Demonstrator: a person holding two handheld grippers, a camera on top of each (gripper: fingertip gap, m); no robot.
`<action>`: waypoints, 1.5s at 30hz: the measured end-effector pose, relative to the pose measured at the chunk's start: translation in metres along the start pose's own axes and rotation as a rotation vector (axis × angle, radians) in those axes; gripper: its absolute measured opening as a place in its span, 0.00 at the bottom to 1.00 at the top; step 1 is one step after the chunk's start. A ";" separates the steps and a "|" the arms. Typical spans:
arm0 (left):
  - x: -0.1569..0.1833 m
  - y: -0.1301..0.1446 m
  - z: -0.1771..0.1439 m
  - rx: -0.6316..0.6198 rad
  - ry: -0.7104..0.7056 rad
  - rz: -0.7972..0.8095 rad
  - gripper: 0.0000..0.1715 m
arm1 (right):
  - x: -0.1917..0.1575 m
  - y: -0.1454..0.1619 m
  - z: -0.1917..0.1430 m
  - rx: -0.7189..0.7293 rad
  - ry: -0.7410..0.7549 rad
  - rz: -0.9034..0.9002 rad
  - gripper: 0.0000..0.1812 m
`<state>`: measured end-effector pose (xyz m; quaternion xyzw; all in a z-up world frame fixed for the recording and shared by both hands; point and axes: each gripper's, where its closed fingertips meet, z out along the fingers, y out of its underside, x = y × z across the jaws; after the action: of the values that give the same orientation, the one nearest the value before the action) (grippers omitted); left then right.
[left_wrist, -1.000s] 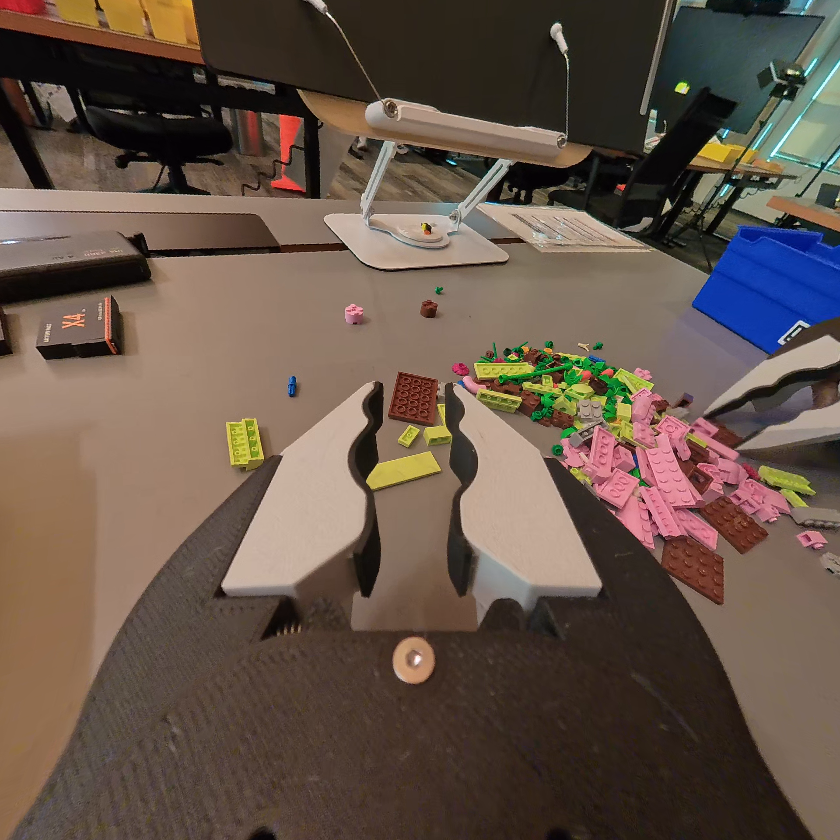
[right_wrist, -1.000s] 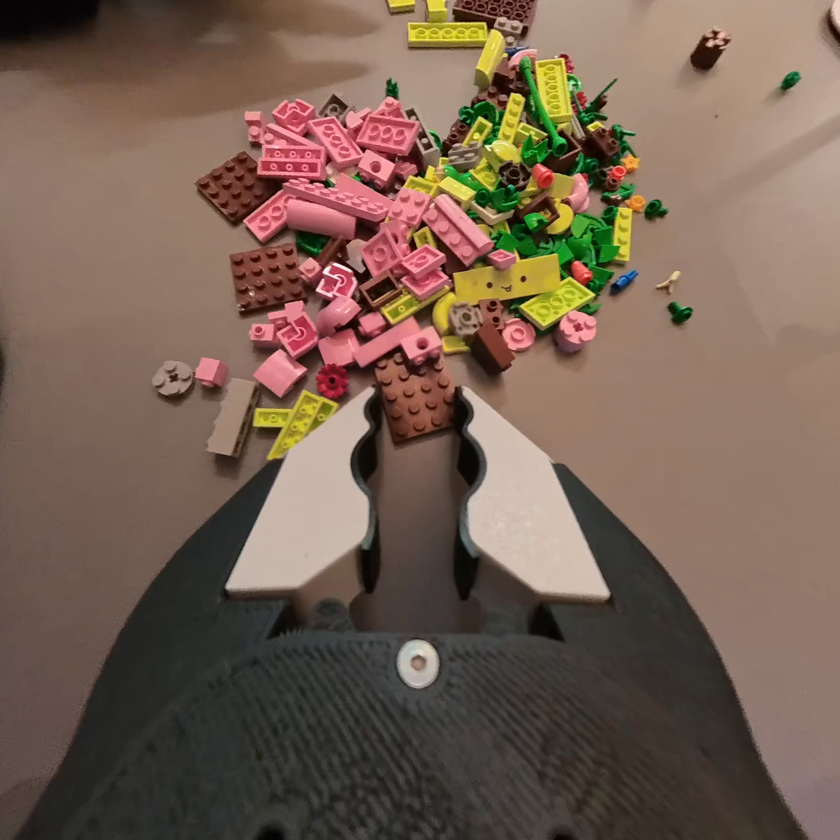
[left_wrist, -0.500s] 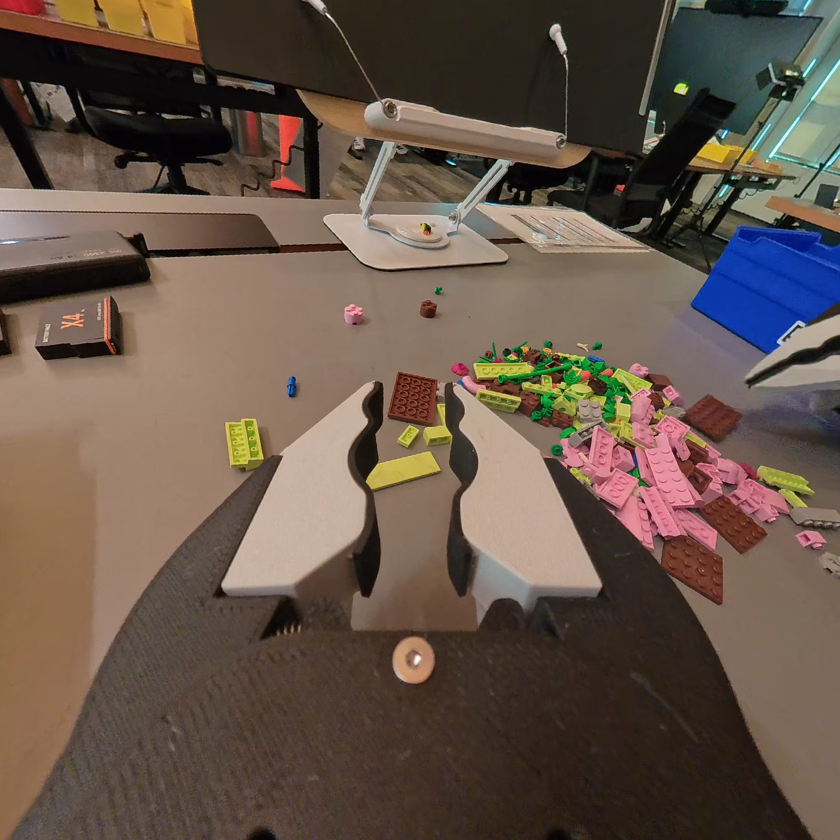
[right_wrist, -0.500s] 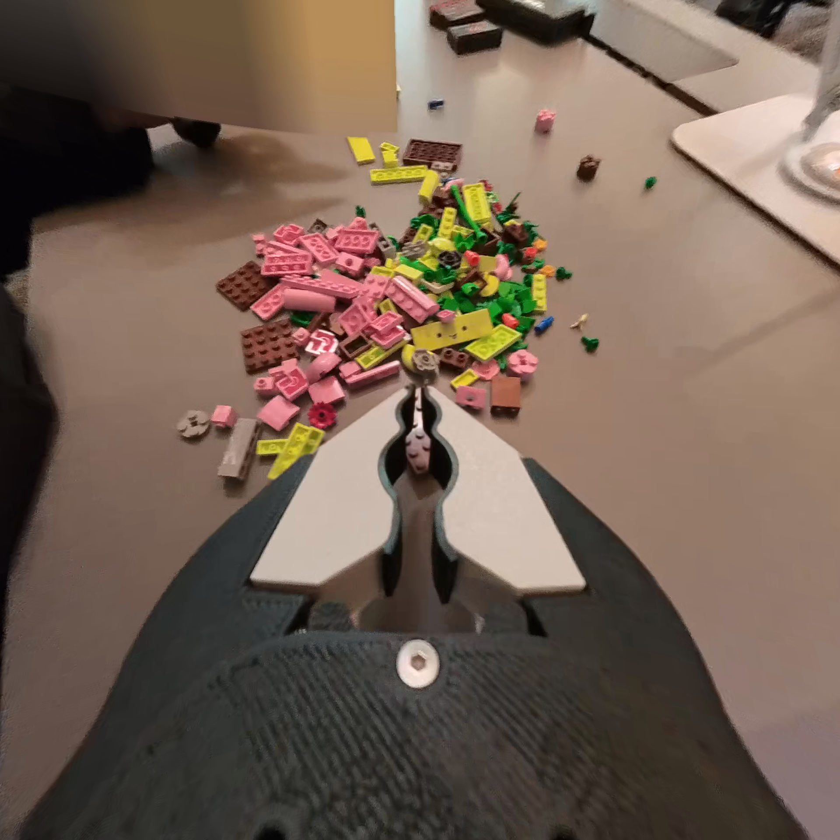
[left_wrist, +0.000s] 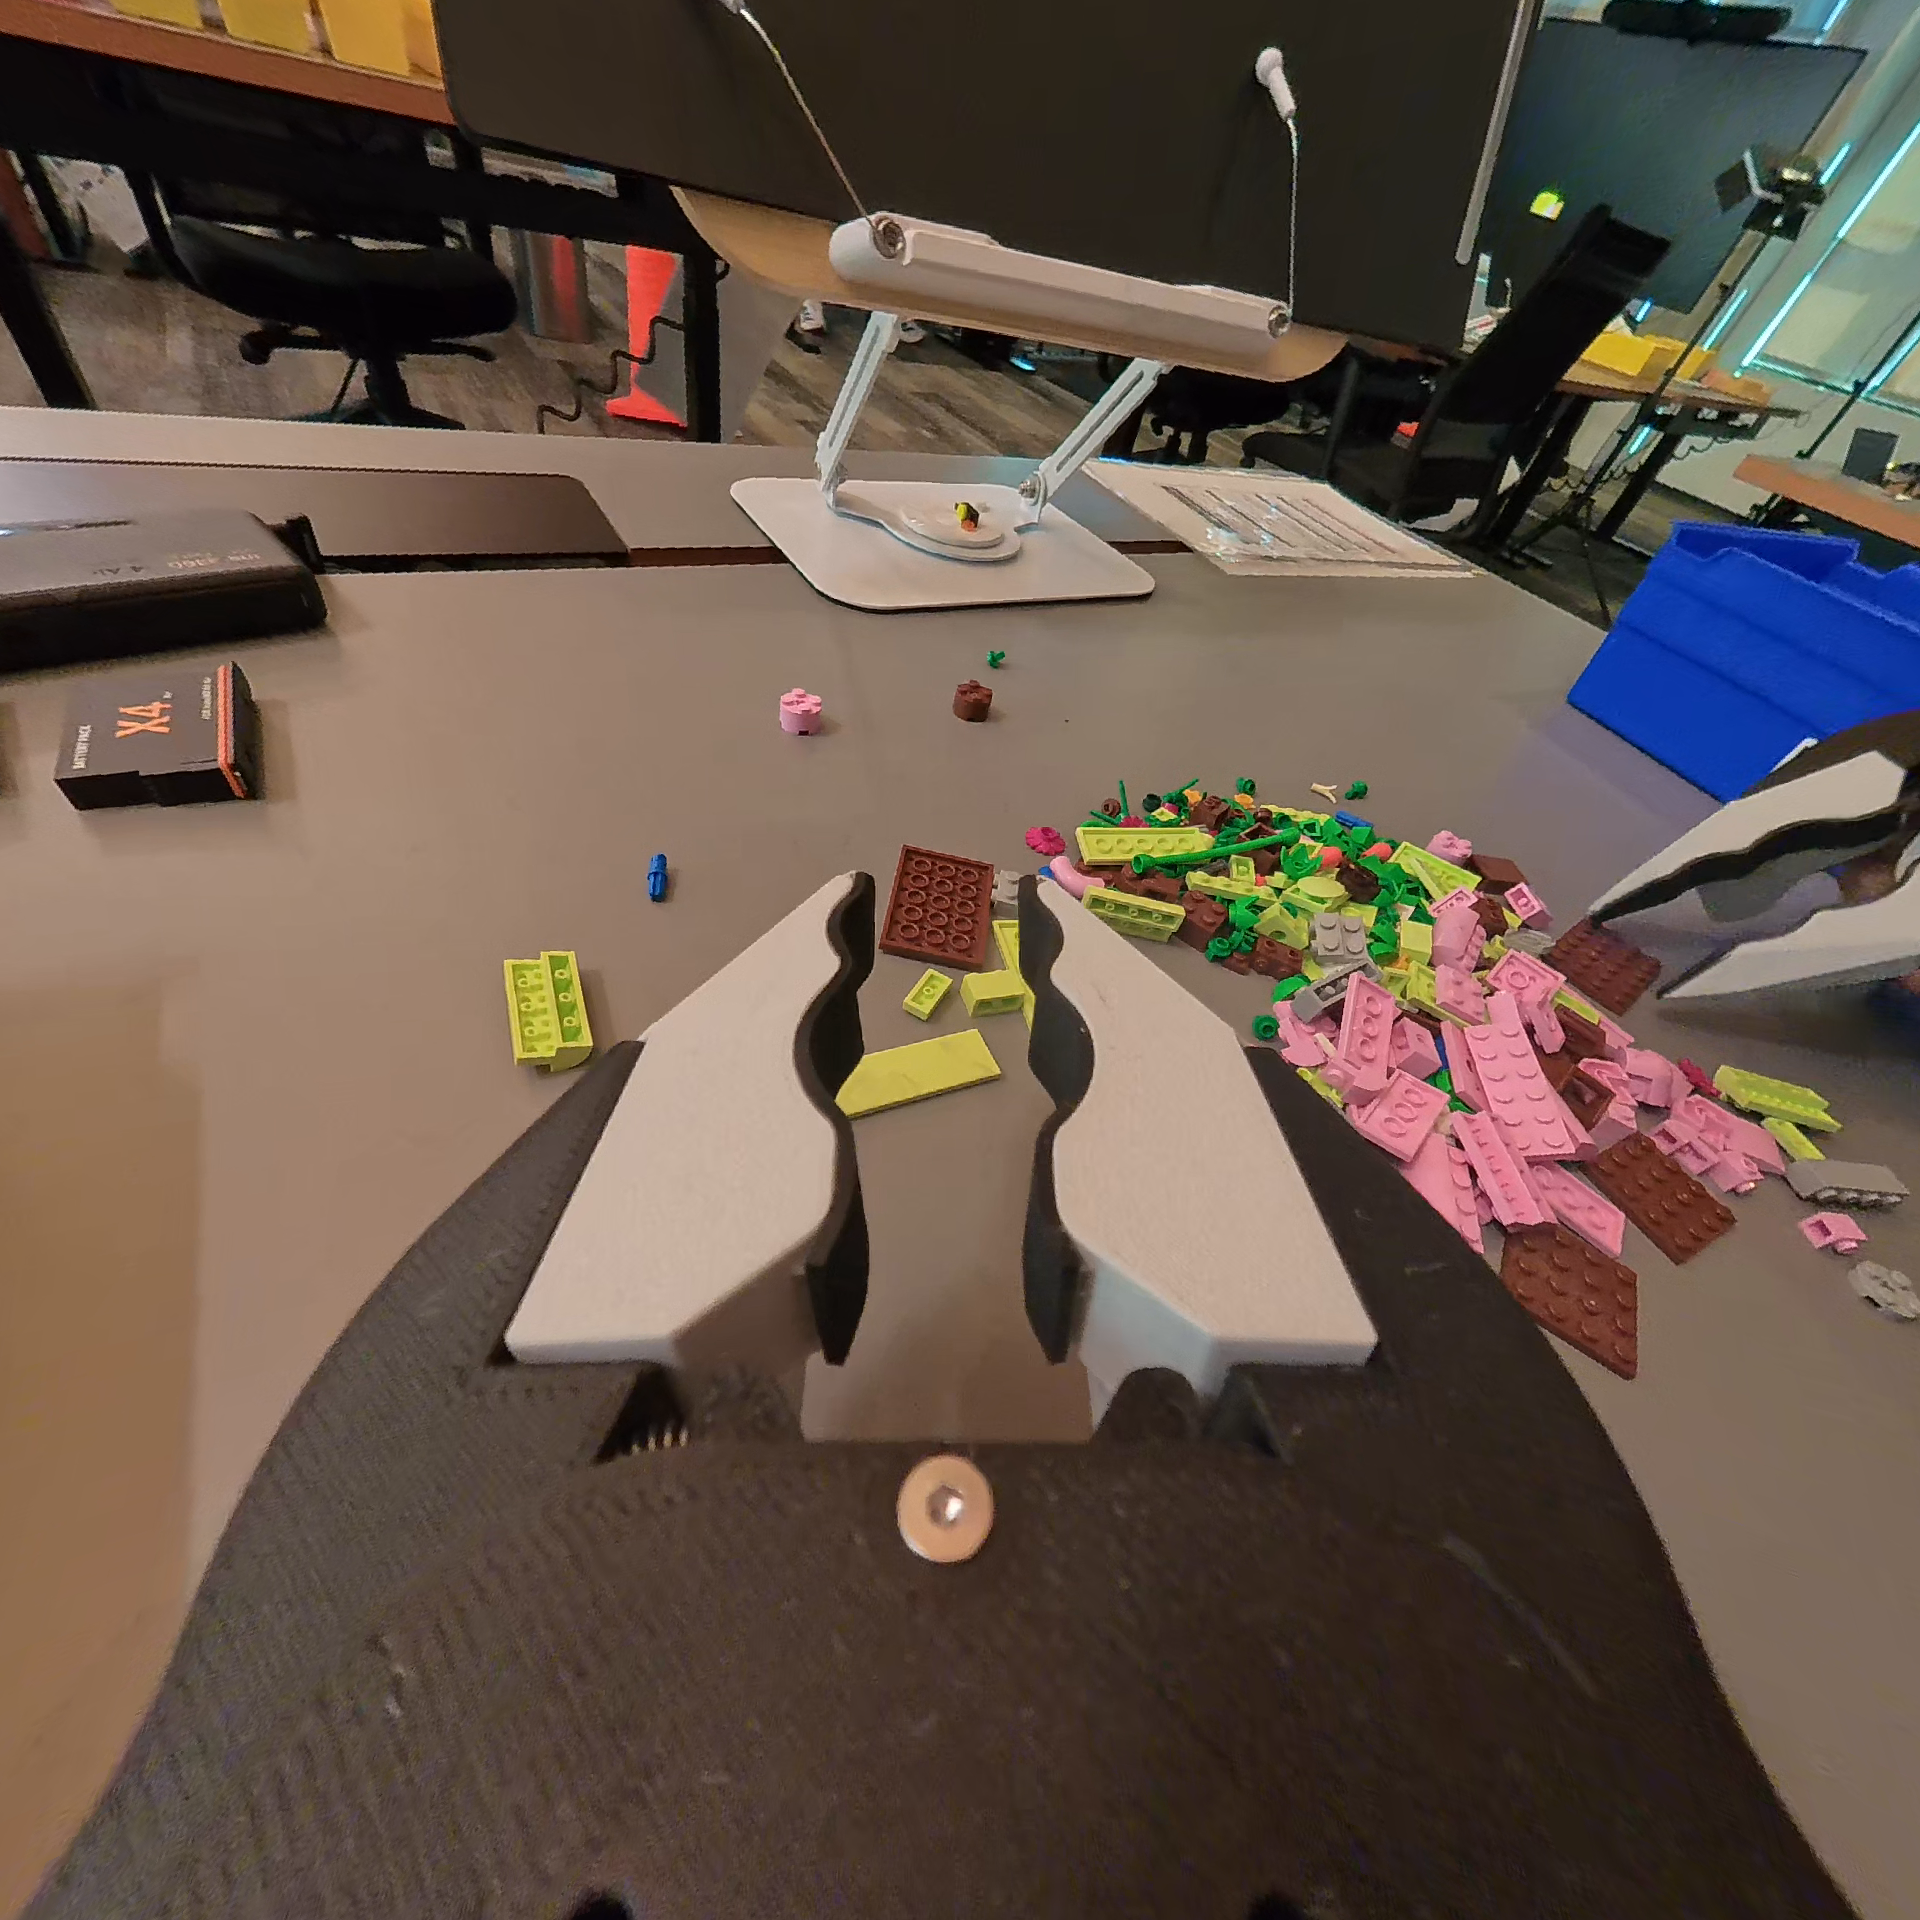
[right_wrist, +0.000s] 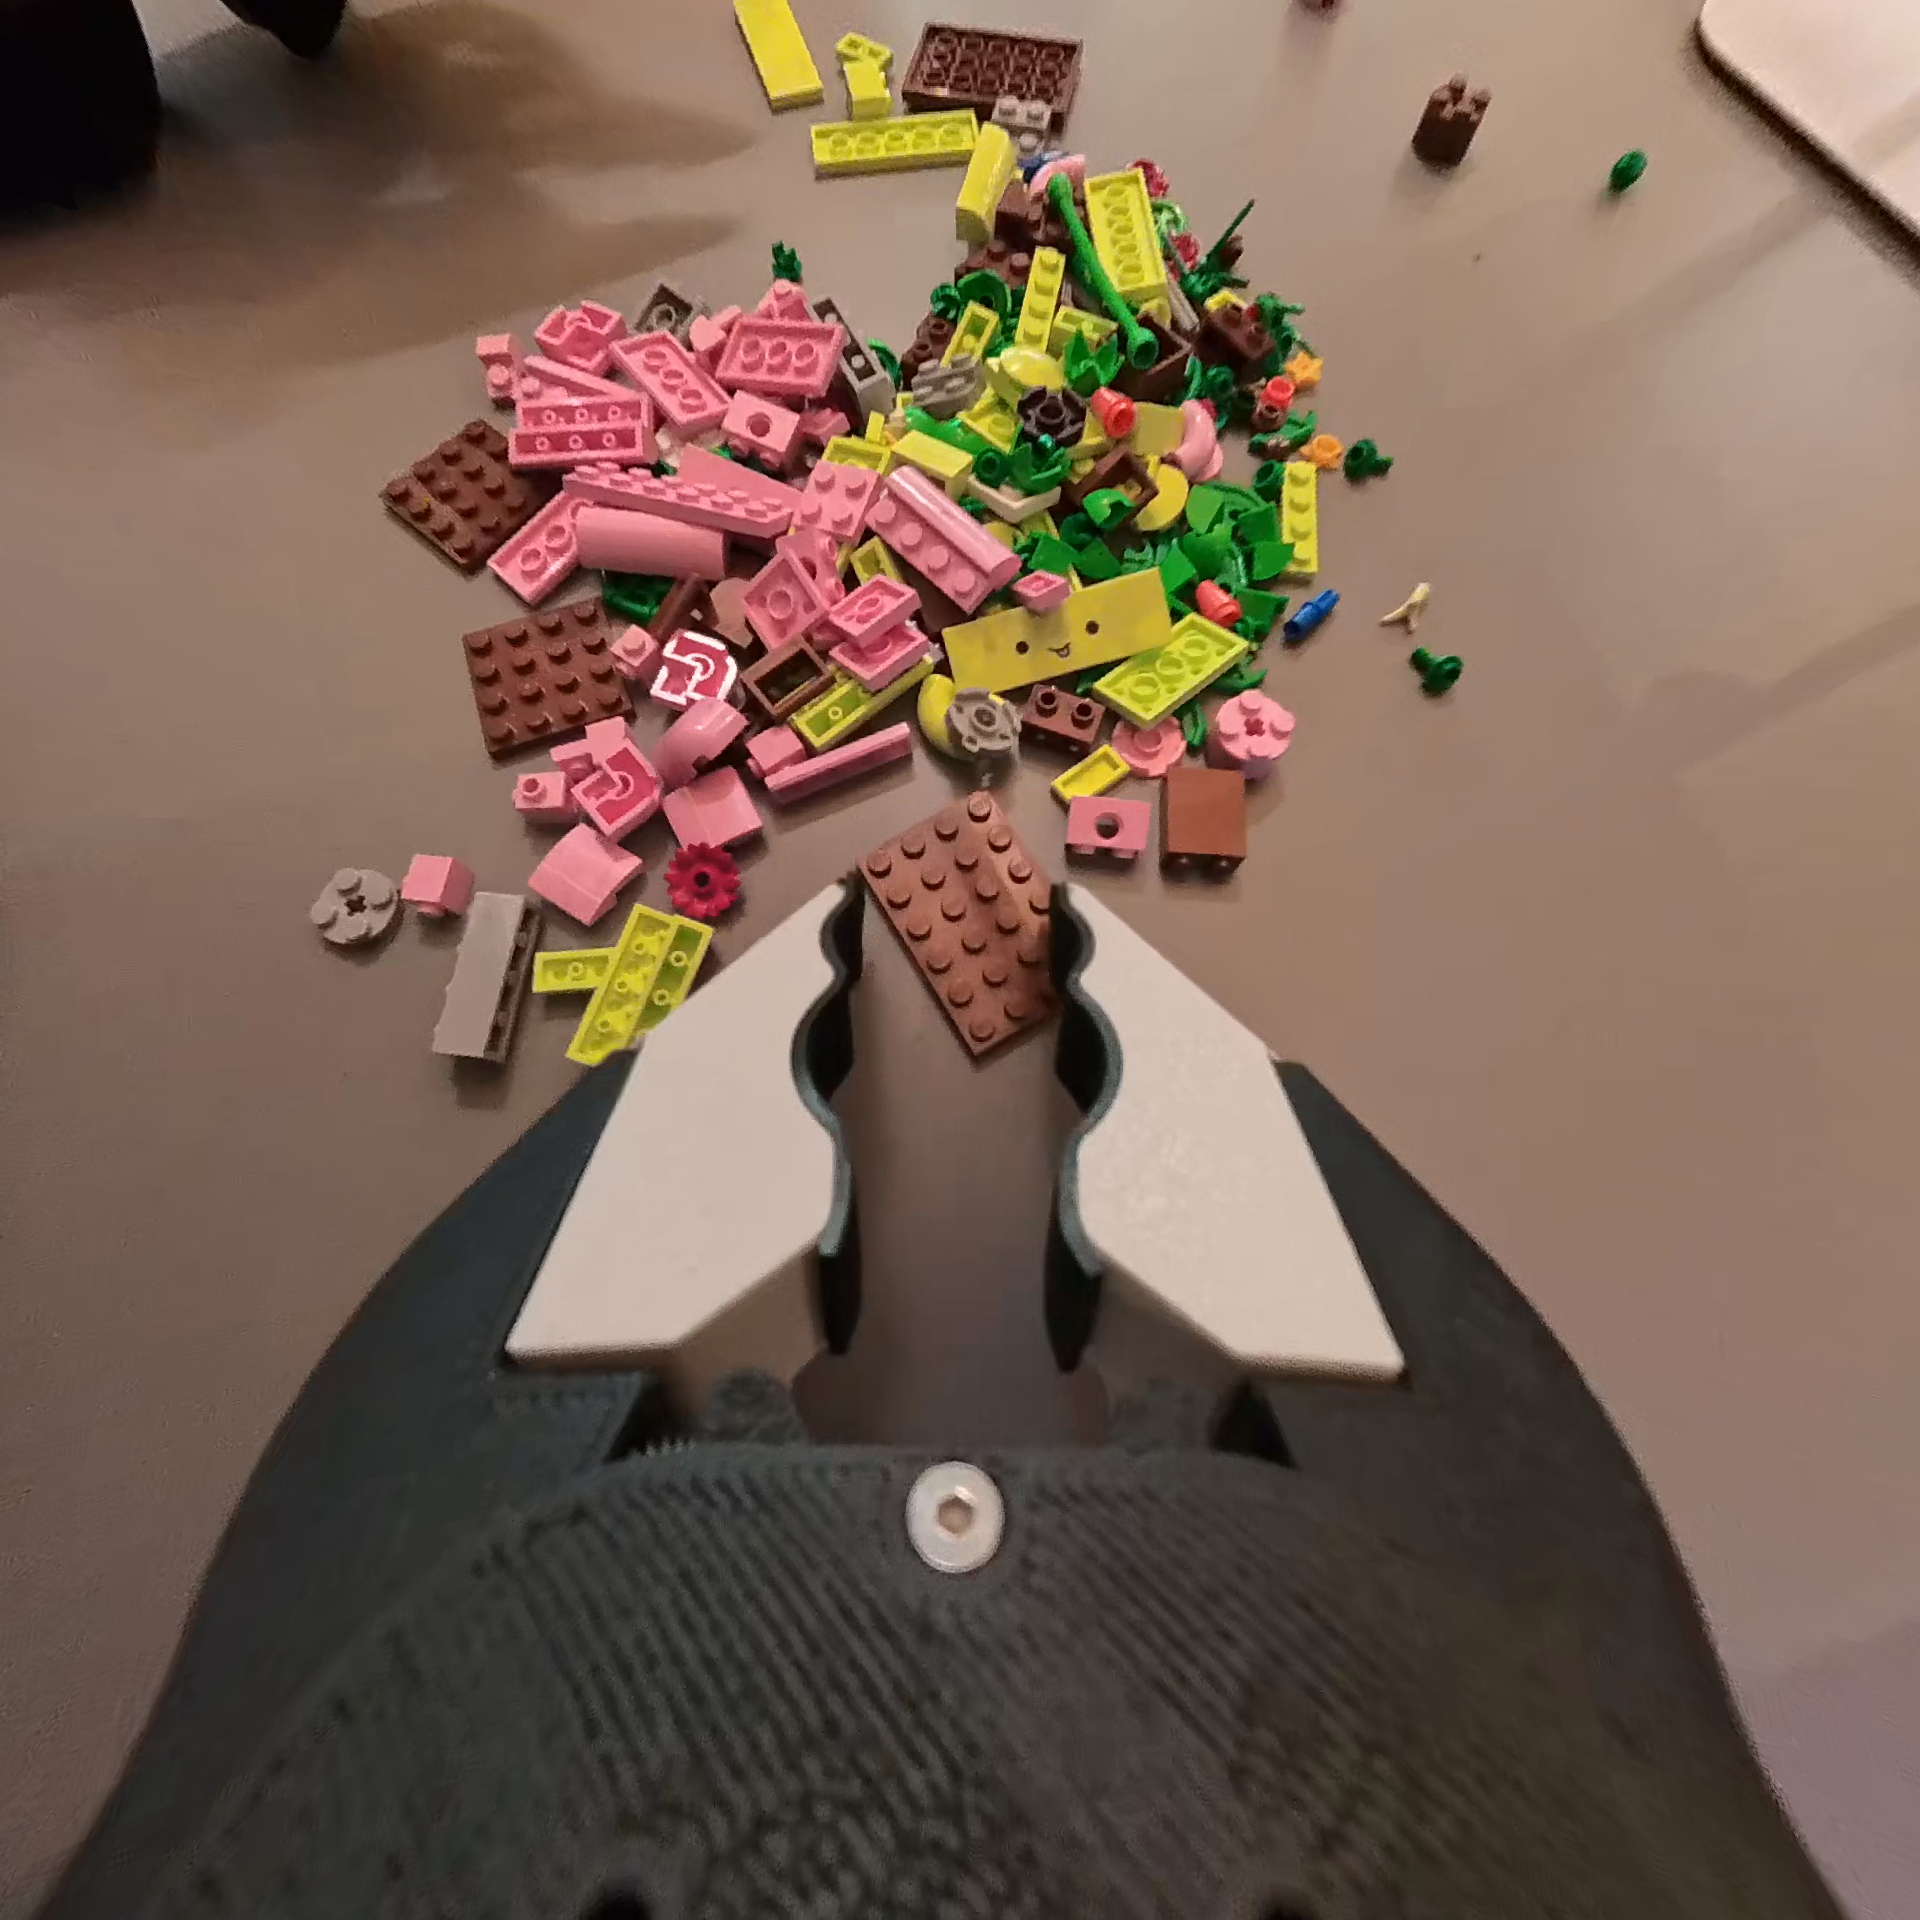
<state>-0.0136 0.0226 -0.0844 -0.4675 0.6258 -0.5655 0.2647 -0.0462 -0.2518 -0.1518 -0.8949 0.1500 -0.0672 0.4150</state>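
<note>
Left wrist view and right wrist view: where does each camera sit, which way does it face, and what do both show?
Left wrist view: on the left tongs, low, facing across the grey table toward a monitor stand; its open fingers show, with the right tongs at the right edge.
Right wrist view: on the right tongs, angled down at the brick pile; its open fingers flank a brown plate.
Shared: the brick pile and that brown plate.

Printed lettering on black box (left_wrist: 156, 738)
</note>
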 end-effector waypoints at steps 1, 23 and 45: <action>0.000 0.000 0.000 0.000 0.000 0.000 0.14 | 0.001 0.003 0.002 -0.014 0.004 -0.001 0.19; 0.018 0.072 0.062 -0.537 -0.140 0.283 0.22 | -0.001 0.002 0.005 -0.026 0.027 -0.043 0.13; 0.020 0.065 0.097 -0.551 -0.031 0.250 0.41 | -0.002 0.001 0.006 -0.020 0.027 -0.056 0.12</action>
<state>0.0427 -0.0444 -0.1644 -0.4495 0.8042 -0.3305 0.2050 -0.0467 -0.2475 -0.1564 -0.9018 0.1312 -0.0890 0.4020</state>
